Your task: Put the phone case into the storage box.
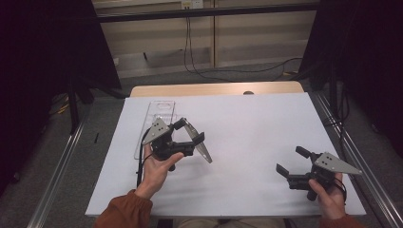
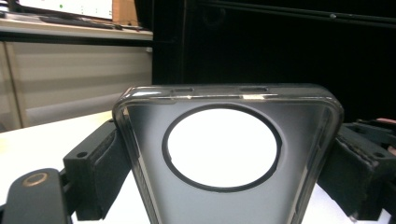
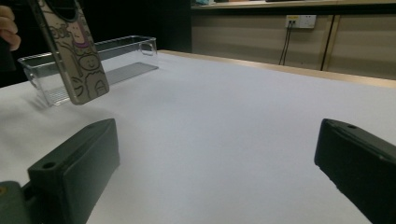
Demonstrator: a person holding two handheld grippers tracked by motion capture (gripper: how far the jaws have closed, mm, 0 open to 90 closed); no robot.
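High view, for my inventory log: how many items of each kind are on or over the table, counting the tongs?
Tongs: 2, the left tongs and the right tongs
Phone case: 1
Clear tray: 1
Total: 4

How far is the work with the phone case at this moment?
Done: the left tool has the phone case clamped between its jaws and lifted off the white table. In hand: the case hangs tilted, close beside the clear tray. Left: probably placing it in that tray, which looks empty. The right tool waits open, holding nothing.
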